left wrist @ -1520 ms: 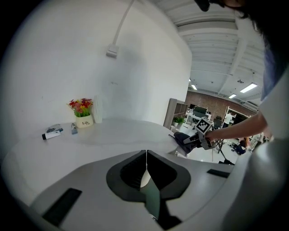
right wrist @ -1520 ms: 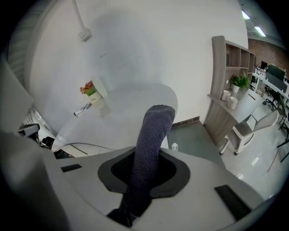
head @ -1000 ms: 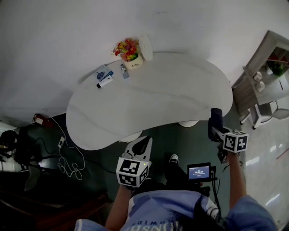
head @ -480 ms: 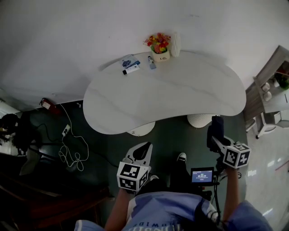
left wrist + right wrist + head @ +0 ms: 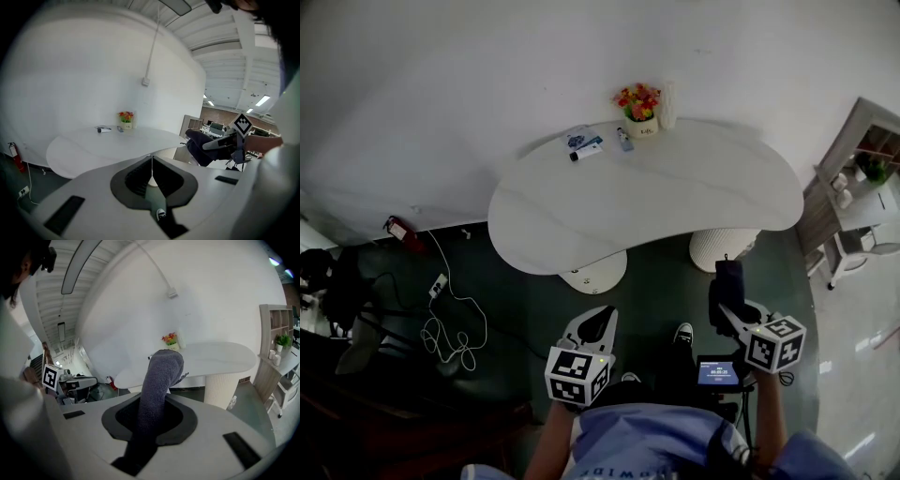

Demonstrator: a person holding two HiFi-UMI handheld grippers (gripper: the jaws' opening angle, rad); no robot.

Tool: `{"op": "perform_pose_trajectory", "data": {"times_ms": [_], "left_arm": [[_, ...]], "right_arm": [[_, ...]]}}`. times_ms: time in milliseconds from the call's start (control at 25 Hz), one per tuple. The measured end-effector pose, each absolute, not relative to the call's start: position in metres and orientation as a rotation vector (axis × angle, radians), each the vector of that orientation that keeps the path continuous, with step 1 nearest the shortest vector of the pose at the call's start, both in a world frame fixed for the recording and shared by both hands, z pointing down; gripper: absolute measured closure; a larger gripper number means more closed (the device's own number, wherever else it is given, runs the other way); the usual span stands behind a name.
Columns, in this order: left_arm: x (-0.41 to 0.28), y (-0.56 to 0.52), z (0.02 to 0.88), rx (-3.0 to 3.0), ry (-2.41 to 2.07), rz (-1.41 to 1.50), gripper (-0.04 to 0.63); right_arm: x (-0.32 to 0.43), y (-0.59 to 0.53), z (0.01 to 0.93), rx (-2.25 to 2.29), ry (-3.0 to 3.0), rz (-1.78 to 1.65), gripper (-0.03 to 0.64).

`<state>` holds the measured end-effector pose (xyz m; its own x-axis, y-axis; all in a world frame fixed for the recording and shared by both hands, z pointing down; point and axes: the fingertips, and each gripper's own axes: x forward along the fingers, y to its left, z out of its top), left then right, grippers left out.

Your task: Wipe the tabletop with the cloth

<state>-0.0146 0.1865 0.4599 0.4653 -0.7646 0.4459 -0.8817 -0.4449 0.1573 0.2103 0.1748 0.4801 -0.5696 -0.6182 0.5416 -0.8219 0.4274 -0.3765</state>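
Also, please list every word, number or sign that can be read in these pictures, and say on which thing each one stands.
Nothing can be read for certain.
Small screen: digits, too small to read.
Flower pot: dark mark, too blurred.
Blue packet on the table: print too small.
Left marker cube and right marker cube: square patterns only, no letters.

The white table [image 5: 675, 202] ahead of me curves like a bean. Everything on it sits along its far edge: a flower pot [image 5: 639, 114], a white upright thing [image 5: 667, 103] just beside it, a small bottle [image 5: 624, 141], and a tube [image 5: 588, 150] against a packet [image 5: 576, 138].
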Motion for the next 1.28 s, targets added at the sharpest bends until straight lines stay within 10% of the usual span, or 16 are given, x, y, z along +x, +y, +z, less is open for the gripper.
{"op": "perform_pose_trajectory", "data": {"times_ms": [1280], "left_arm": [[-0.045,0.25,0.458,2.338,-1.392,0.3,0.578]], "right_arm": [[0.134,0.239,0.458,1.149,-2.444,0.785,0.549]]}}
